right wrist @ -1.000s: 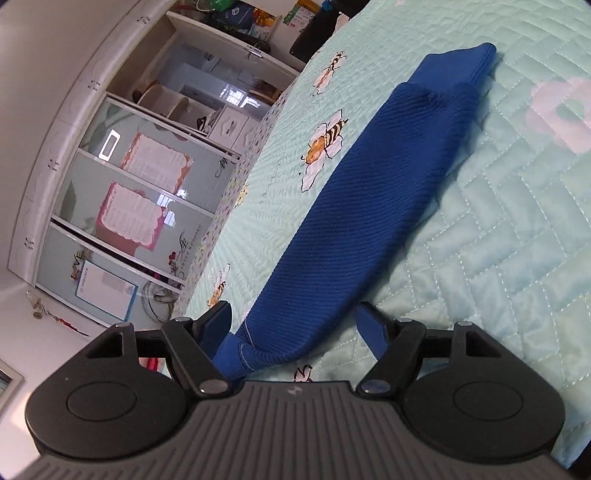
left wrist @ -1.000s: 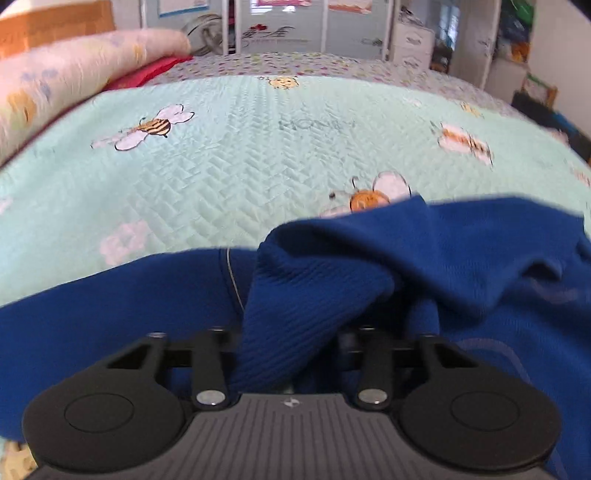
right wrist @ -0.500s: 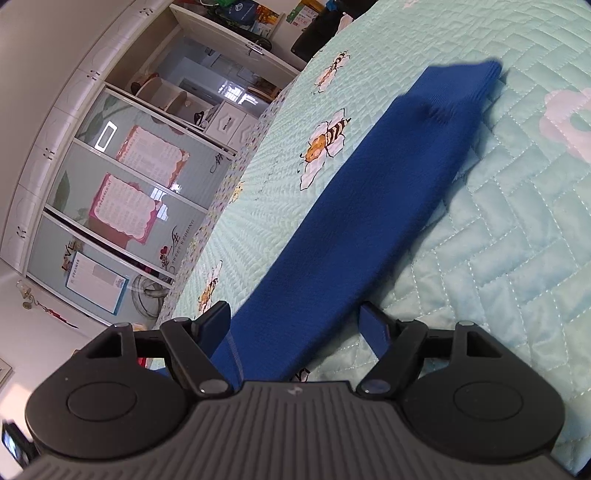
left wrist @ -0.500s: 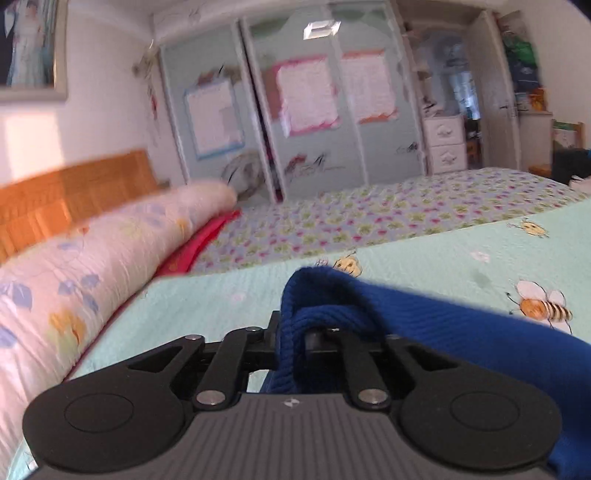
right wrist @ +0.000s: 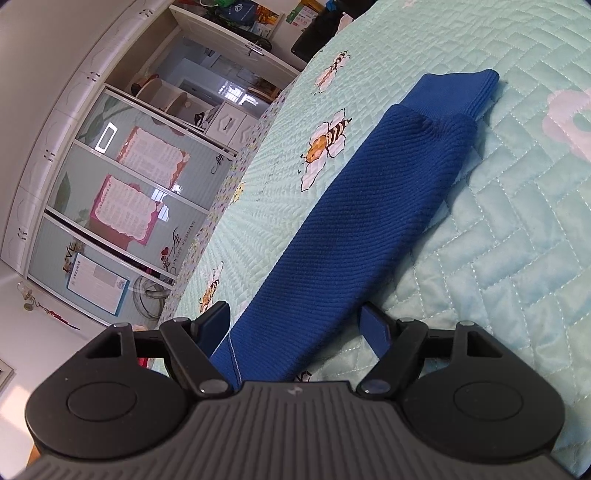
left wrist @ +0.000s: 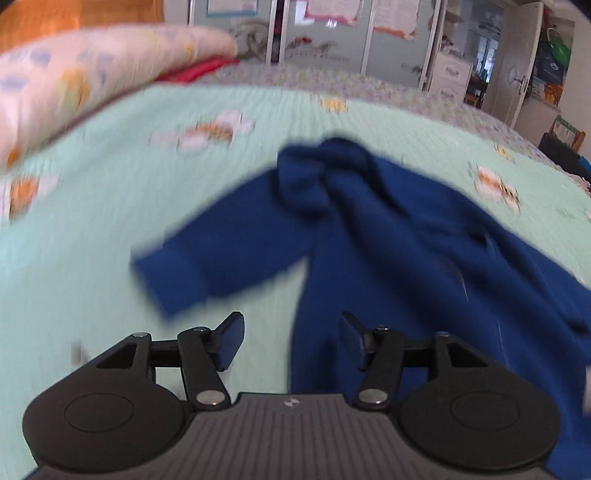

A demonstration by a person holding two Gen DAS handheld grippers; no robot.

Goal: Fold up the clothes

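Blue knit garment (left wrist: 388, 236) spread across a mint quilted bedspread (left wrist: 110, 221) printed with bees, seen blurred from the left wrist. One sleeve (left wrist: 207, 266) thrown out to the left, cuff end lying flat on the quilt; a bunched lump of cloth at the far end of the garment. Left gripper (left wrist: 291, 338) hanging above the near edge of the body panel, jaws just opened and now standing apart, fabric below and between them but not pinched. Pale floral bolster (left wrist: 74, 81) along the far left, wardrobe doors (left wrist: 332, 33) behind the bed.

From the right wrist, sharp: another blue sleeve (right wrist: 362, 221) running diagonally up the bedspread (right wrist: 517, 258), ribbed cuff (right wrist: 458, 92) at the far end, lying flat. Right gripper (right wrist: 295, 326) low over the near end of that sleeve, jaws wide apart on either side of the cloth, pads not pressing it. Bee print (right wrist: 325, 144) just beside the sleeve. Wardrobe with paper sheets (right wrist: 140, 192) on its doors at the left.
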